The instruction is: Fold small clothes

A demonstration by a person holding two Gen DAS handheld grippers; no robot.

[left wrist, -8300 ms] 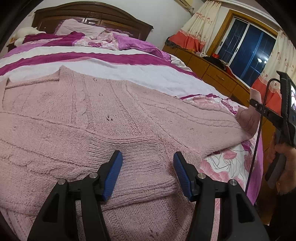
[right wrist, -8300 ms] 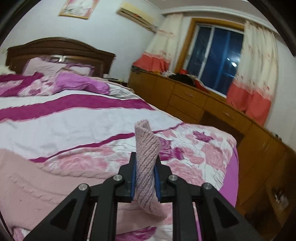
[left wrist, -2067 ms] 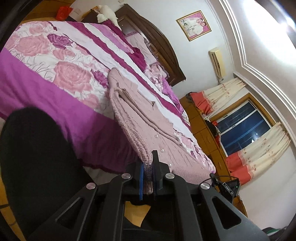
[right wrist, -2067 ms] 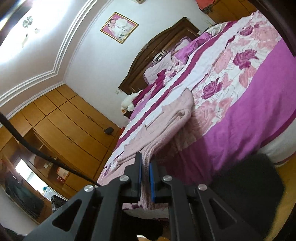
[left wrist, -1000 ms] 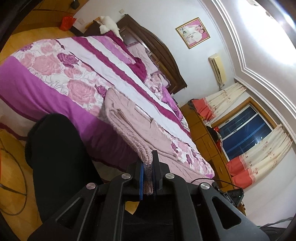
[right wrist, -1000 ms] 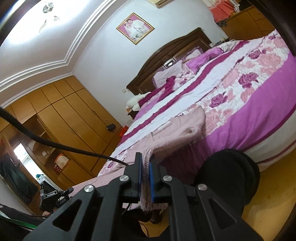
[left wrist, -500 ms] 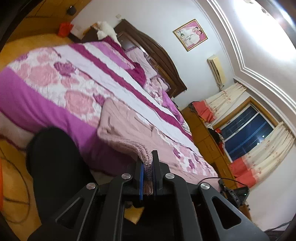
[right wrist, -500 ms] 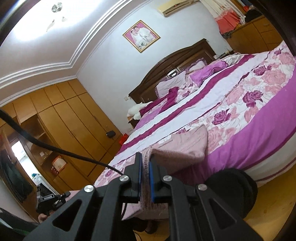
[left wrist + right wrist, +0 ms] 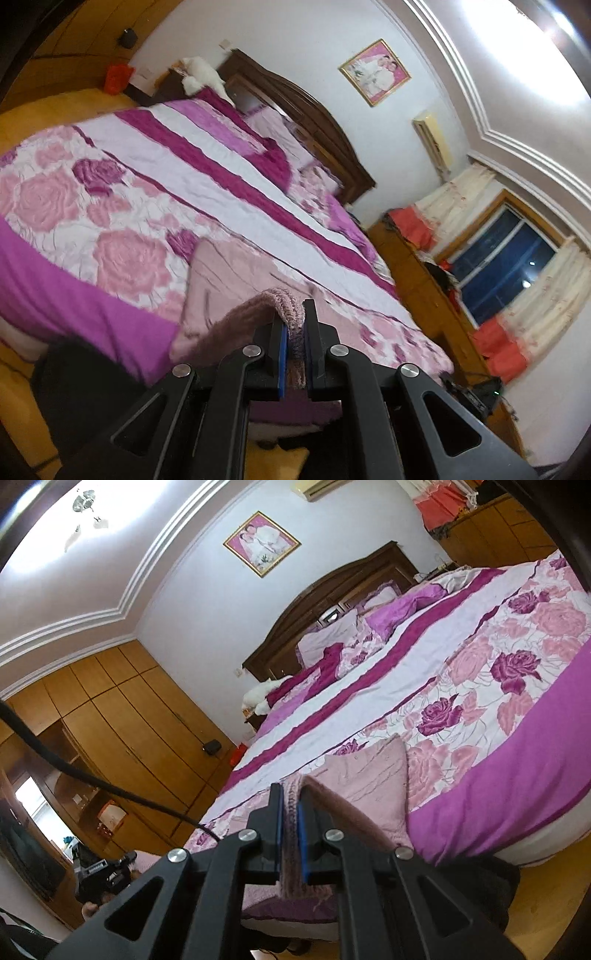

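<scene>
A pink knitted sweater [image 9: 225,280] lies at the near edge of the bed, partly folded over itself. My left gripper [image 9: 294,325] is shut on one knitted edge of it and holds that edge up above the bed's near edge. My right gripper [image 9: 290,805] is shut on the other edge of the same sweater [image 9: 373,771], also lifted. The cloth runs from each jaw down to the part that rests on the bedspread. The sweater's underside is hidden.
The bed [image 9: 122,184] has a pink and purple floral bedspread [image 9: 517,686], pillows and a dark wooden headboard [image 9: 354,579]. Wooden wardrobes [image 9: 122,716] stand on one side, a low cabinet [image 9: 424,280] and a curtained window [image 9: 506,262] on the other. A dark rounded shape [image 9: 77,387] sits below the bed's edge.
Both grippers have swung forward toward the bed with the sweater's edge. The stretched cloth has gone slack and more of it now lies flat on the bedspread.
</scene>
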